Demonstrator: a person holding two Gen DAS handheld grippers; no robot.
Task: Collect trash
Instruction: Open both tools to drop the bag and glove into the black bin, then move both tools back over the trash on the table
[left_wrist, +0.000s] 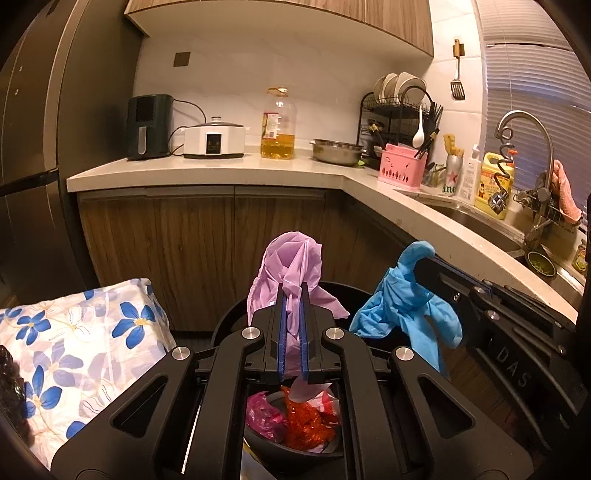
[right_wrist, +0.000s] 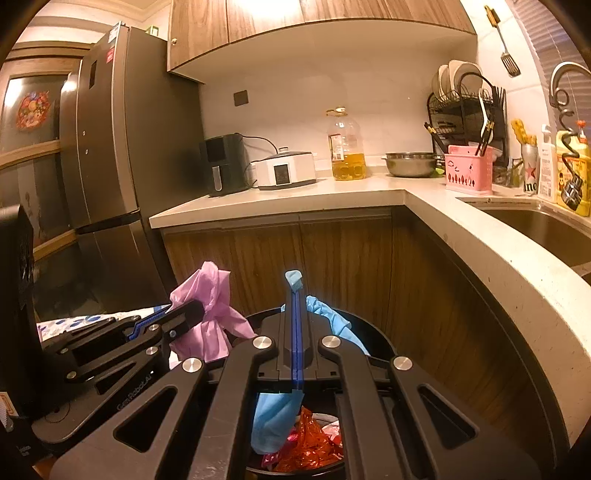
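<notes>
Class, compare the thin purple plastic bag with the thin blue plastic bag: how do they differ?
The thin purple plastic bag is pinched in the left tongs; the thin blue plastic bag is in the right tongs. Purple bunches above its fingertips; blue mostly hangs below. Both are crumpled, held over the black trash bin.

Lilac bag (left_wrist: 286, 273) — blue bag (left_wrist: 402, 295); blue-flowered white cloth (left_wrist: 85, 332).

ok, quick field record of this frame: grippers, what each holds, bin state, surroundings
left gripper: shut on pink plastic bag
right gripper: shut on blue plastic bag
trash bin: black, round, below both grippers
bin contents: red wrapper and other crumpled plastic
left of the bin: floral cloth
background: kitchen counter, sink, fridge
</notes>
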